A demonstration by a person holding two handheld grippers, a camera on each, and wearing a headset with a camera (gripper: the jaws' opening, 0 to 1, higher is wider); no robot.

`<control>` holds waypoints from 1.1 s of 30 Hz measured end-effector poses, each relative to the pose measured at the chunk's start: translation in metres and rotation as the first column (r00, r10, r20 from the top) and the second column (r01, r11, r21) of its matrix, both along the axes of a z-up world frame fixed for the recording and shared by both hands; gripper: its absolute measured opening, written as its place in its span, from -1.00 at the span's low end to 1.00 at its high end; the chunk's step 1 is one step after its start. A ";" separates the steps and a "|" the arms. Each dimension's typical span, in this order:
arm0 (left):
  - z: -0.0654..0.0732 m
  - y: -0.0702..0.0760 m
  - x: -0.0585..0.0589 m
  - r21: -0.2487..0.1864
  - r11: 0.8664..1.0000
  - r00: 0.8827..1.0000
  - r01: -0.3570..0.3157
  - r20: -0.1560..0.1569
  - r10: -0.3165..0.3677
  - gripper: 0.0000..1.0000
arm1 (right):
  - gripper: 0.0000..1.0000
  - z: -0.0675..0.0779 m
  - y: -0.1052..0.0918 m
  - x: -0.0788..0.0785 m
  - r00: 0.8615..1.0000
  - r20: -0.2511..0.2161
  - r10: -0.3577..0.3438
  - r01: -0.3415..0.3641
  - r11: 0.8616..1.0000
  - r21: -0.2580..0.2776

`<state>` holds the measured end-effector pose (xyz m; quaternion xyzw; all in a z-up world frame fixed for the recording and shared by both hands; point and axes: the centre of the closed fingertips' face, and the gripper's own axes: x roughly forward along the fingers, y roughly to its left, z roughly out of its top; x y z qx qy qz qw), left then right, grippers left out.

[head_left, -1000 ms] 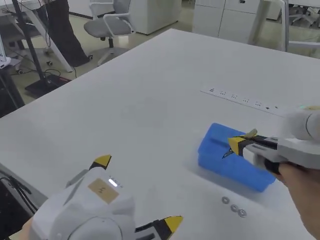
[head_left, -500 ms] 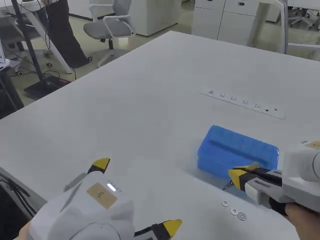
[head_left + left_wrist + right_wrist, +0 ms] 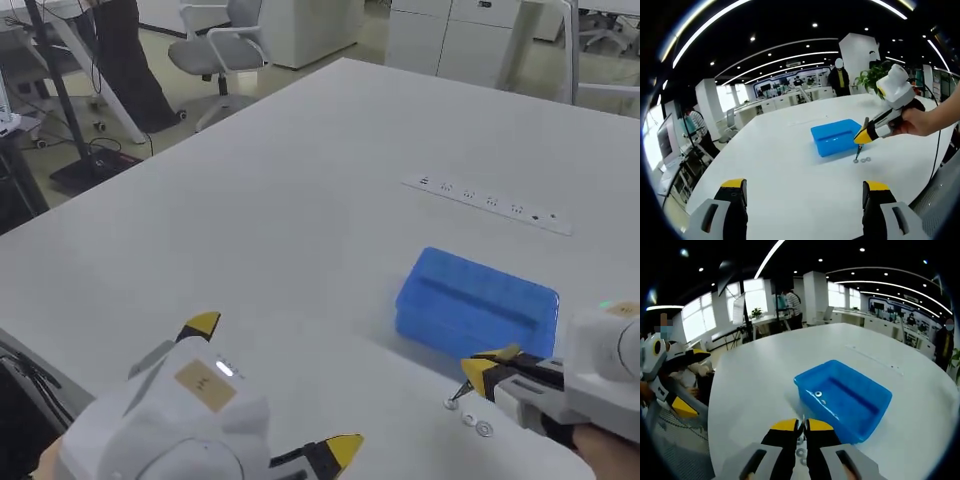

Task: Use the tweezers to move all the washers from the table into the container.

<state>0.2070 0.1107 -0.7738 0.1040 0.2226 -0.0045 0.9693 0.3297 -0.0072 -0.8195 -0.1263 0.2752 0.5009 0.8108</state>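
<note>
The right gripper's point(image 3: 803, 426) fingers point(image 3: 785, 429) are pressed together, clamped on the tweezers point(image 3: 858, 151), which stick out past the yellow tips and slant down toward the desk point(image 3: 300, 200). The tweezer points sit right at the left end of a short row of three washers point(image 3: 468, 420). Whether they touch the end washer or hang just above it is too fine to make out.

From that end washer, the row runs rightward and toward the near edge of the desk, so the other two lie under and beside the gripper body rather than ahead of the points. The next pick is therefore the washer directly below the points, needing a small drop rather than any reach.

The blue container point(image 3: 478, 305) stands just beyond the row on its far side, with its long axis across the desk. In the right gripper view, at least two washers lie in it.

The left gripper point(image 3: 803, 189) is well apart, at the near left of the desk. Its fingers are spread wide and hold nothing. The right gripper is much the nearer to the washers.
</note>
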 end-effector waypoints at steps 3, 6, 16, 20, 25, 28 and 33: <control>0.000 0.000 0.000 0.002 1.000 1.000 0.001 -0.003 -0.001 0.96 | -0.95 0.000 0.001 0.000 1.000 0.003 0.002 -0.002 1.000 -0.002; -0.001 0.000 0.000 0.001 1.000 1.000 0.001 -0.003 -0.001 0.96 | -0.95 -0.003 0.001 0.002 1.000 -0.003 0.005 -0.005 1.000 -0.003; -0.001 0.000 0.000 0.004 1.000 1.000 -0.001 -0.005 0.001 0.96 | -0.95 -0.001 0.001 -0.001 0.999 0.028 0.025 -0.024 0.999 -0.026; -0.001 0.000 0.000 0.004 1.000 1.000 0.000 -0.005 0.000 0.96 | -0.96 -0.001 0.002 -0.002 0.998 0.051 0.042 -0.040 0.998 -0.043; -0.001 0.000 0.000 0.004 1.000 1.000 0.000 -0.004 0.000 0.96 | -0.97 0.000 0.004 -0.006 0.996 0.062 0.063 -0.059 0.997 -0.058; -0.001 0.000 0.000 0.004 1.000 1.000 0.000 -0.004 0.000 0.96 | -0.97 0.000 0.004 -0.006 0.997 0.049 0.055 -0.053 0.997 -0.055; -0.001 0.000 0.000 0.003 1.000 1.000 0.001 -0.005 -0.001 0.96 | -0.98 0.004 0.005 -0.005 1.000 0.003 0.030 -0.030 0.999 -0.011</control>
